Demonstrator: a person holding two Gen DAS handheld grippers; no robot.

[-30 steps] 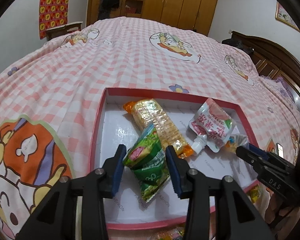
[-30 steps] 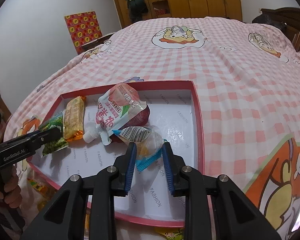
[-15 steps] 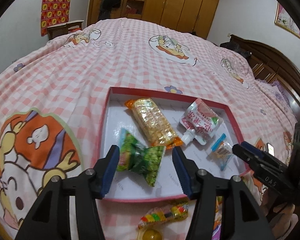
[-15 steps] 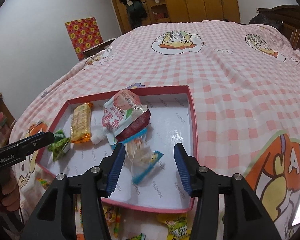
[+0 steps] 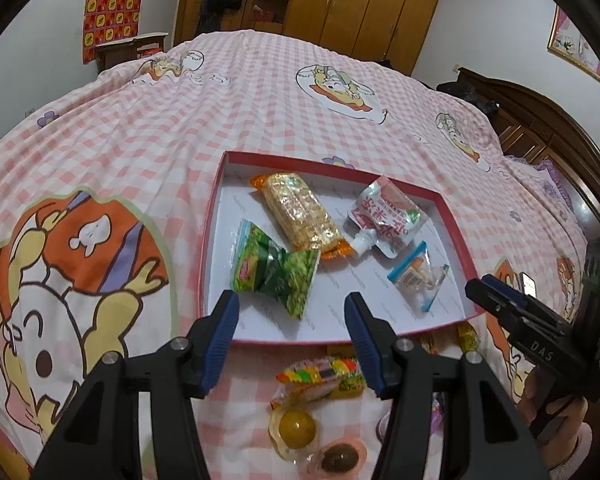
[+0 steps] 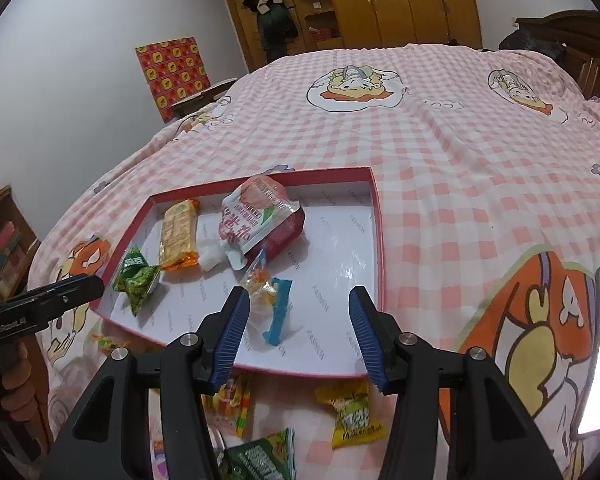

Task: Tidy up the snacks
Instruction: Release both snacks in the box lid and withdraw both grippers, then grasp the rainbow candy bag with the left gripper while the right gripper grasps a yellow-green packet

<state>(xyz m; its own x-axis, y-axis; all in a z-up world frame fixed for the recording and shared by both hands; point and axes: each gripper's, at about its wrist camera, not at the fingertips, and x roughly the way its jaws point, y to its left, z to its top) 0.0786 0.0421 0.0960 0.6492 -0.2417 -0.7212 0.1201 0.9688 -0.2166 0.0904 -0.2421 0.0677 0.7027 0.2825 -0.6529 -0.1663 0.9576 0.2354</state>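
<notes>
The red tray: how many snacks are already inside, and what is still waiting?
Four lie in the red tray: green packet, cracker pack, spouted pouch, clear candy bag. The left gripper and right gripper are open, empty. Loose snacks like the yellow packet remain on the bedspread.

Right gripper (image 6: 298, 330) jaws spread wide above the red tray (image 6: 376, 216), holding nothing.

Glossy plastic snack wrappers (image 5: 275, 272), cloth bedspread (image 5: 180, 120)
</notes>
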